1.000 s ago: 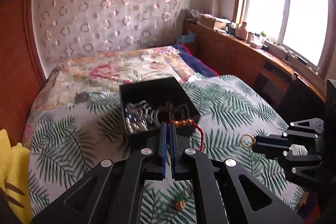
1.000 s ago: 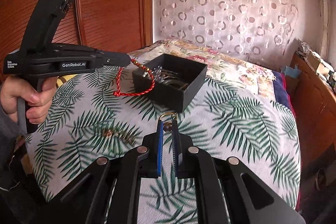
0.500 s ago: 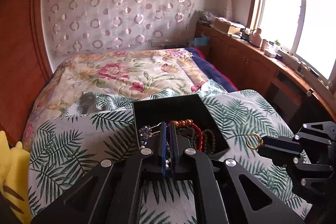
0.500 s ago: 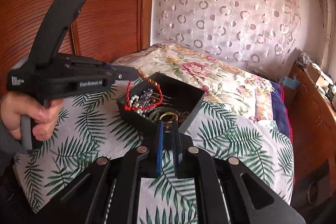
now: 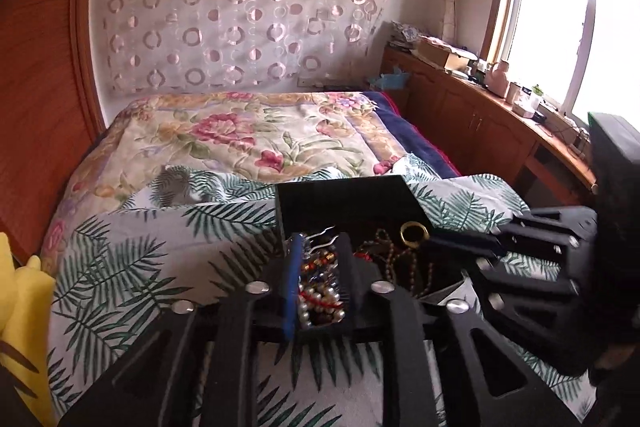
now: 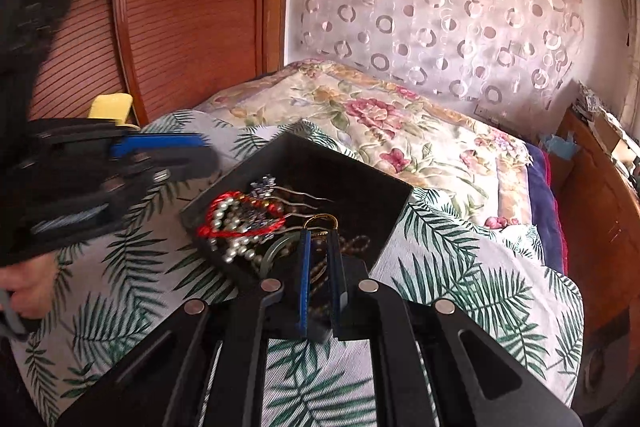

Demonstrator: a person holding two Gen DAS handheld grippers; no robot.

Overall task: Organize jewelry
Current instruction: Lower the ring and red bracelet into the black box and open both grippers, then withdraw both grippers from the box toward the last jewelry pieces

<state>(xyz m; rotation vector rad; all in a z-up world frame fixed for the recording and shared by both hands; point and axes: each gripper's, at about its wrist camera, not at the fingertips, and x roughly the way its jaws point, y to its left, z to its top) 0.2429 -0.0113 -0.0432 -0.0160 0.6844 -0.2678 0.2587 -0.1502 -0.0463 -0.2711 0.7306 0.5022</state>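
A black jewelry box (image 5: 344,201) (image 6: 360,183) sits on the palm-leaf cloth on the bed. It holds pearls, beads, hairpins and a red cord bracelet (image 6: 240,217) lying on top. My left gripper (image 5: 318,241) is open over the box's near left side, nothing between its fingers; it also shows in the right wrist view (image 6: 192,155). My right gripper (image 6: 320,233) is shut on a gold ring (image 6: 320,221) and holds it over the box. The ring (image 5: 414,233) also shows in the left wrist view at the right gripper's tip (image 5: 432,241).
The palm-leaf cloth (image 6: 460,267) covers the near half of the bed, with a floral quilt (image 5: 248,131) behind it. A yellow cushion (image 5: 24,307) lies at the left edge. A wooden cabinet (image 5: 472,115) with clutter runs under the window on the right.
My left gripper has opened and let the red cord bracelet drop into the box. My right gripper has carried the gold ring forward over the box.
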